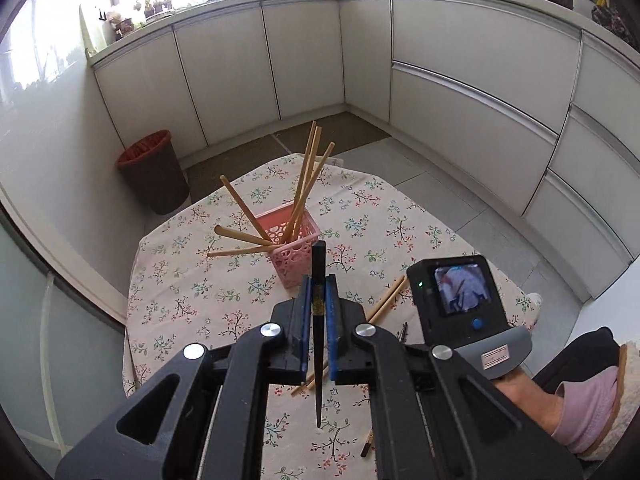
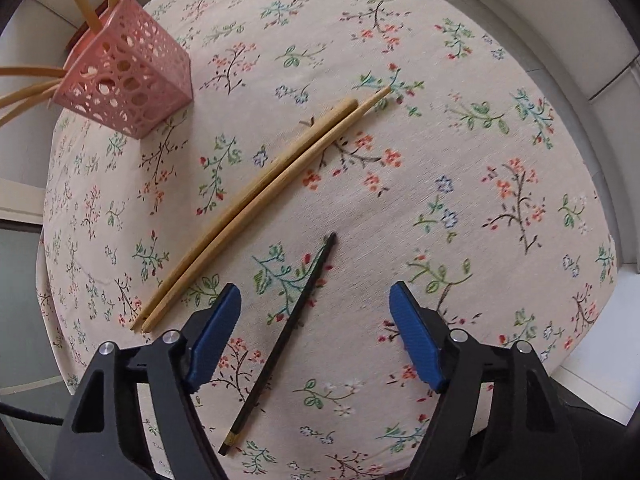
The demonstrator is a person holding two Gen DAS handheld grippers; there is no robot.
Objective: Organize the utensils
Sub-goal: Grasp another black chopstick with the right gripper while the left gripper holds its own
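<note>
Clamped between the blue pads of the left gripper (image 1: pixel 319 300) is a black chopstick (image 1: pixel 318 320), held roughly upright with its thin tip hanging below the jaws and its blunt end rising above them. Just beyond that raised end stands the pink basket (image 1: pixel 294 250) on the flowered tablecloth (image 1: pixel 224 304), with several wooden chopsticks (image 1: pixel 304 184) fanning out of its top. To the right in this view sits the back of the right gripper's body (image 1: pixel 460 292), its small screen lit, and part of a person's arm (image 1: pixel 520 392) in a lilac sleeve.

Down on the cloth, the right wrist view shows what the left view mostly hides: a second black chopstick (image 2: pixel 280 344) lying flat and slanting between the spread pads of the right gripper (image 2: pixel 316 334). The pads stand well apart on either side of it and neither touches it. Just to its left lie two wooden chopsticks (image 2: pixel 256 208) side by side, touching along most of their length, pointing up toward the right. The basket (image 2: pixel 128 80) appears at upper left here, seen from the side, well apart from the loose pieces.

The left view alone shows the kitchen around the table: white cabinets (image 1: pixel 460 80) and a dark bin (image 1: pixel 154 172) on the floor.
</note>
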